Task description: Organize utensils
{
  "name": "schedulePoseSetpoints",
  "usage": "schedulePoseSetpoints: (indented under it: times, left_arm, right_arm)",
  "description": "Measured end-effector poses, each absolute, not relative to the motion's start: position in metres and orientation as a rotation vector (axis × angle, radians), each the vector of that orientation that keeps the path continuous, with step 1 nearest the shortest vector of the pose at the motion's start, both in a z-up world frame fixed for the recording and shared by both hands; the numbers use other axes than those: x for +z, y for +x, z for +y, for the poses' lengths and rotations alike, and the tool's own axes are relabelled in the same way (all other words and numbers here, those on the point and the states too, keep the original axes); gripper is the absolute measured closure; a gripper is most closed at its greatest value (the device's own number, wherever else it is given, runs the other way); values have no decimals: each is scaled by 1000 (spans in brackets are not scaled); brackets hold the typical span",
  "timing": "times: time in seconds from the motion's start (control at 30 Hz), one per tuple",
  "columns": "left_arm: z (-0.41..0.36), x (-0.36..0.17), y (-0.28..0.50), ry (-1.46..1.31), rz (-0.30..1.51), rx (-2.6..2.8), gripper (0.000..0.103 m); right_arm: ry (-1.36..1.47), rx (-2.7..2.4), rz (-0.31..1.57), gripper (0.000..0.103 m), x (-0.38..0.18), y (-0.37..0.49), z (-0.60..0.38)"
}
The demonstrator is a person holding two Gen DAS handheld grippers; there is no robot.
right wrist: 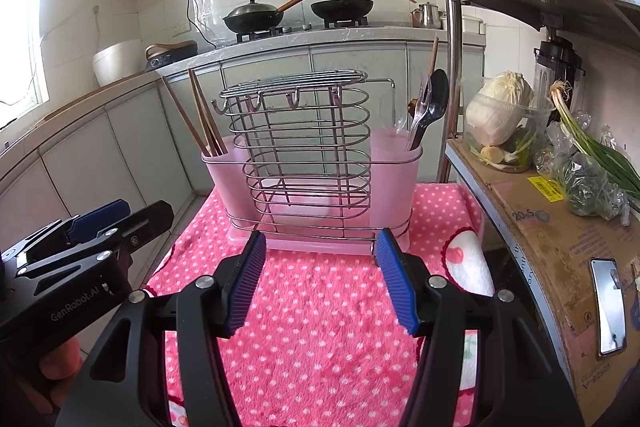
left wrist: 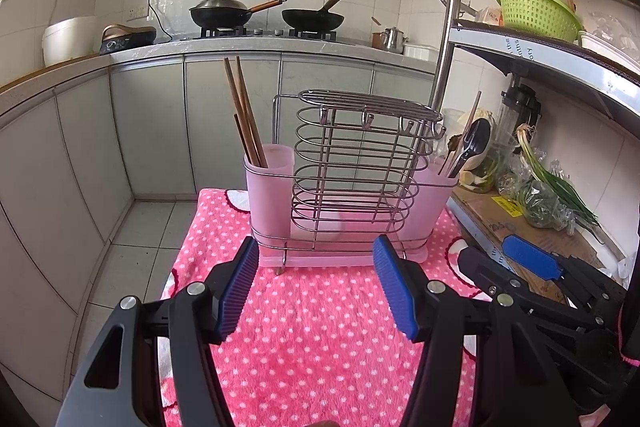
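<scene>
Ahead, the utensil holder (left wrist: 348,183) with chopsticks (left wrist: 244,115) and spoons (right wrist: 430,107) stands at the desk's (left wrist: 320,339) far edge; a shelf (right wrist: 560,227) crowds the right side. Both the left gripper (left wrist: 316,287) and right gripper (right wrist: 320,279) hover open, empty, over bare pink cloth.

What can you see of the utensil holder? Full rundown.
The utensil holder is a chrome wire rack, upright on the pink dotted towel. Translucent pink plastic cups sit at each end over a pink drip tray, with a tall wire basket between them and hooks under its top. Wooden chopsticks lean in the left cup; a black spoon and other utensils stand in the right. Neither gripper touches it.
</scene>
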State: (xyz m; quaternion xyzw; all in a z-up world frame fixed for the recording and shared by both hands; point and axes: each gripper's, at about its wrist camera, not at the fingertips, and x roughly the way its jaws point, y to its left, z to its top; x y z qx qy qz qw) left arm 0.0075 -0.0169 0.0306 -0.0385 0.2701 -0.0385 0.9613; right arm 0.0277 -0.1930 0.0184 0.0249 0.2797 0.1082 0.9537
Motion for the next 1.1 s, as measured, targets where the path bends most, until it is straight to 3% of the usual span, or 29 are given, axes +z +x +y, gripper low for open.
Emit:
schedulePoseSetpoints:
  times: [1.1]
  left_arm:
    - [-16, 14, 28, -72, 603, -70, 44]
  right_arm:
    - [44, 206, 615, 45, -1, 45, -196]
